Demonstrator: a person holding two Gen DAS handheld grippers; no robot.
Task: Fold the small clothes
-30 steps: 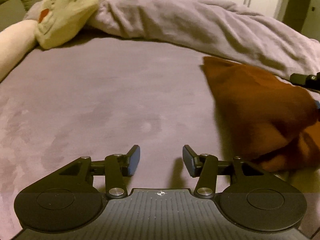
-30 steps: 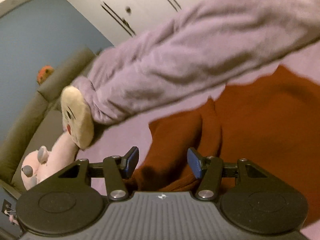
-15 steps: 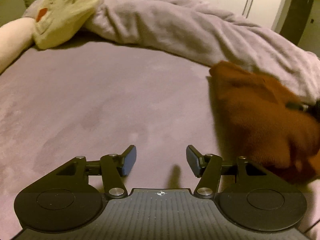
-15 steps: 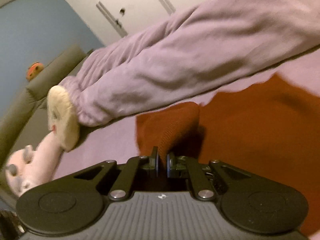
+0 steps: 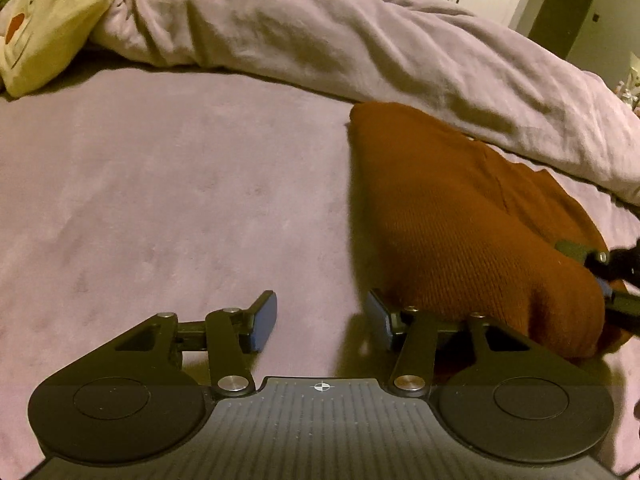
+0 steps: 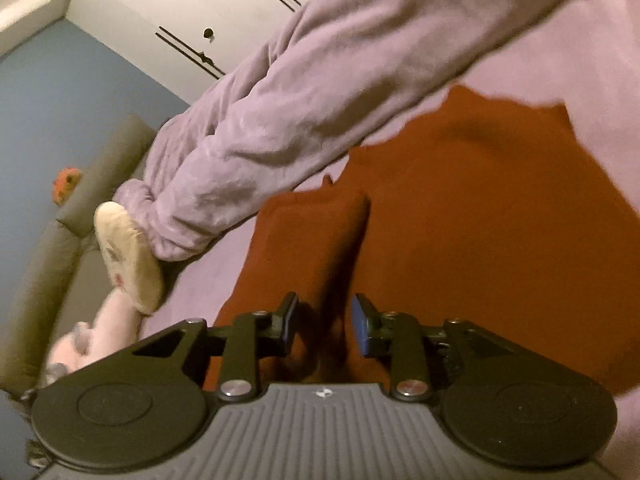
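Note:
A rust-brown knitted garment (image 5: pixel 460 220) lies bunched on the purple bed sheet (image 5: pixel 160 180). My left gripper (image 5: pixel 320 316) hovers just left of its near edge. The jaws are apart and closing, with only sheet between them, and the right finger (image 5: pixel 378 316) sits against the knit. My right gripper (image 6: pixel 325 320) is over the garment (image 6: pixel 500 220). Its jaws are opening, and a raised fold (image 6: pixel 312 240) of the garment runs between them without being pinched. The right gripper's tips (image 5: pixel 608 276) also show at the garment's right end in the left wrist view.
A rumpled lilac blanket (image 5: pixel 320 32) is heaped along the far side of the bed, right behind the garment. A yellow plush cushion (image 5: pixel 44 20) with a face lies at the far left, beside a pink soft toy (image 6: pixel 100 336). White wardrobe doors (image 6: pixel 200 8) stand beyond.
The right gripper was shut on the garment's fold half a second ago; its jaws have now parted. The left gripper has moved right, up to the garment's edge.

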